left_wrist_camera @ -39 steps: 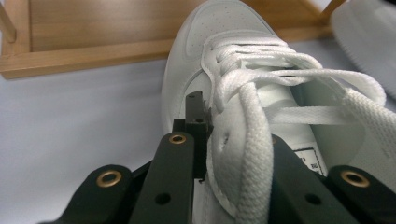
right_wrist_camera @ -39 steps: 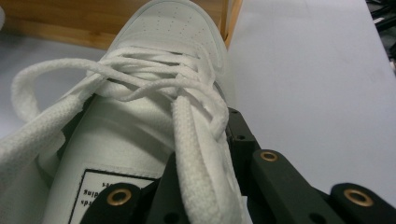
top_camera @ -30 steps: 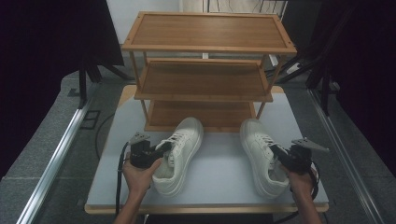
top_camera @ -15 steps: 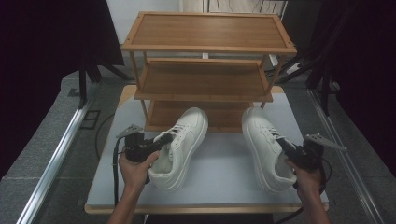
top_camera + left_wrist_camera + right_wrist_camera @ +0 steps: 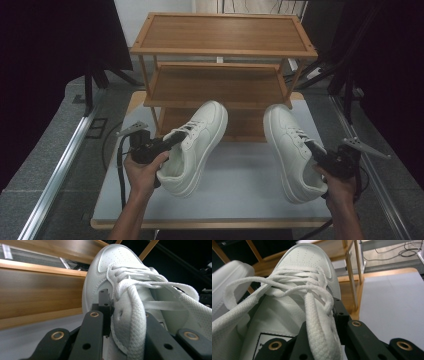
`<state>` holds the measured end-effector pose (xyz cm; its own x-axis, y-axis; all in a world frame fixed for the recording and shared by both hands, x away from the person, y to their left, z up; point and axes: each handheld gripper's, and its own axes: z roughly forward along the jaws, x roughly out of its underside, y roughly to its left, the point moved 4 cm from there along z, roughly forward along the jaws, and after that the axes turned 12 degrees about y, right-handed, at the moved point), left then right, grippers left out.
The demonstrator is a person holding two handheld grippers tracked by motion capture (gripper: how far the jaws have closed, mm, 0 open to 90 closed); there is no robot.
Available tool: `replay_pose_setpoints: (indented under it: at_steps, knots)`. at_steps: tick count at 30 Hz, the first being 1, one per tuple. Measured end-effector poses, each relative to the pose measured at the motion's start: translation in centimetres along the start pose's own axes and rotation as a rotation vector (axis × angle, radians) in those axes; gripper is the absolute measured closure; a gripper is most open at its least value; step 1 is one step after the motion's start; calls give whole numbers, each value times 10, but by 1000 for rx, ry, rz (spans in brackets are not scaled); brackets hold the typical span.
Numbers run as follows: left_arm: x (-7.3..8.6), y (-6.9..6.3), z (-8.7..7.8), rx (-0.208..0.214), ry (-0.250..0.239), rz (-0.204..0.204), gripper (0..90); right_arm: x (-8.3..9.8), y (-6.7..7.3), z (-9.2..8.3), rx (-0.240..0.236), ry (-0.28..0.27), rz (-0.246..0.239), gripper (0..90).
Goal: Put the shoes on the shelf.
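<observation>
Both claws are being kept pinched on shoes: the left gripper (image 5: 172,140) is clamped on the laced side wall of the left sneaker (image 5: 195,147), the right gripper (image 5: 314,150) on the collar edge of the right sneaker (image 5: 292,150). Each sneaker is being held above the table (image 5: 240,200), toe tipped toward the lower tiers of the wooden shoe rack (image 5: 220,85) just ahead. Only a thin strip of upper and lace is being gripped in each case, so a shoe is judged likely to pivot or slip out. A toe could also be caught on a shelf edge, and the rack nudged, if either is being brought in too low.
</observation>
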<state>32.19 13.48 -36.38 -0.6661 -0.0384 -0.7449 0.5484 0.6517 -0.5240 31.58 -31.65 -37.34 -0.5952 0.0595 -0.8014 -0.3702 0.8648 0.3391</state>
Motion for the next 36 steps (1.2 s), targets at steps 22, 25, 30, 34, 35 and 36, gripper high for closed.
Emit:
replay_pose_setpoints:
  at_steps: [22, 25, 30, 34, 35, 36]
  knots:
    - [-53, -11, -10, 46, -99, -21, 825, -59, 42, -2, -26, -65, -39, 850]
    - [-59, -9, -8, 36, -109, -21, 825, -68, 49, 2, -21, -60, -48, 850]
    - [-70, -5, -3, 21, -114, -29, 825, -83, 56, 13, -17, -54, -47, 851]
    - [-77, -2, 0, 11, -122, -36, 825, -92, 59, 22, -13, -49, -40, 851]
    - [-79, -2, 1, 10, -124, -40, 825, -95, 61, 25, -12, -48, -38, 851]
    - [-80, -1, 2, 10, -126, -47, 825, -97, 62, 27, -10, -47, -38, 850]
